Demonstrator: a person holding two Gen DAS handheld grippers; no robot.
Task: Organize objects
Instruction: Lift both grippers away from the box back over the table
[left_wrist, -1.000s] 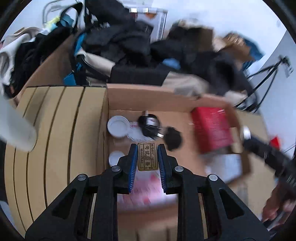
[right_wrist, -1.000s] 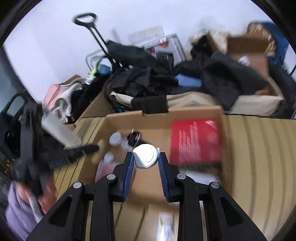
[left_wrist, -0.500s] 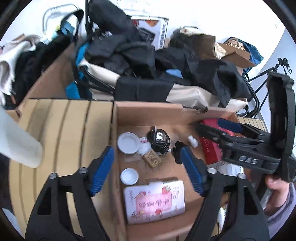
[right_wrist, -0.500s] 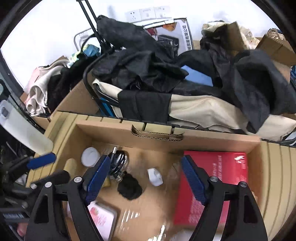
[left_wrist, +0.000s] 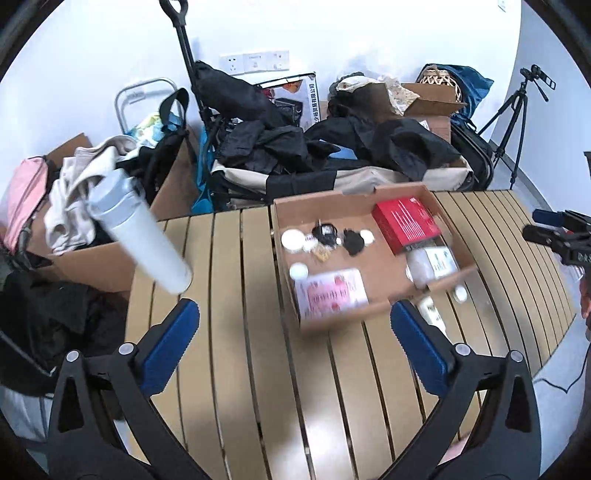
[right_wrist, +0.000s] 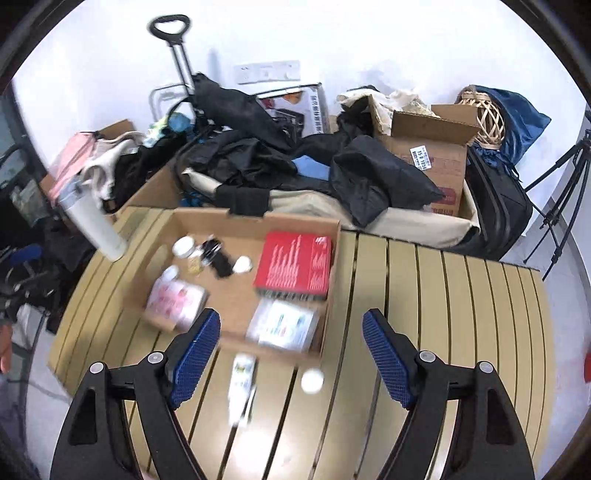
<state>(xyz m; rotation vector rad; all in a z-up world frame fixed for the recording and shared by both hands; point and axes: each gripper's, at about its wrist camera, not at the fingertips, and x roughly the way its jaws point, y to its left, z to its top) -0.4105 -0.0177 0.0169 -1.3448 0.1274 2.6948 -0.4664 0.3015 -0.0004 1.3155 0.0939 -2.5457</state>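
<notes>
Cardboard box (left_wrist: 334, 319) sat on the slatted table (left_wrist: 258, 387), open-topped, ahead of both grippers. Left gripper (left_wrist: 295, 338) hung above the table with its jaws opening, spread very wide, nothing between them. Right gripper (right_wrist: 291, 354) stood wide apart too, empty. Right wrist view alone showed two loose items on the slats just outside the box's near wall: a white tube (right_wrist: 242, 387), blurred, and a small white round cap (right_wrist: 312, 380). Inside the box, near to far: a pink-and-white packet (left_wrist: 330, 293) with print too blurred to read, a white printed pack (right_wrist: 282, 325), one red box (left_wrist: 404, 223) with faint white markings, two white round lids (left_wrist: 291, 240), a small white piece (right_wrist: 242, 264), a yellowish tag (left_wrist: 320, 254) and a black tangle (left_wrist: 352, 240). Left wrist view alone caught the other gripper at the far right edge. A white cylinder (left_wrist: 138, 229) stuck up at the table's left edge. Beyond the table lay a heap of black clothing (right_wrist: 258, 162), a carton (right_wrist: 430, 158) bearing a white sticker with digits, only partly legible, a woven basket (right_wrist: 487, 118), a tripod (left_wrist: 513, 110) and three wall sockets (left_wrist: 255, 62).
</notes>
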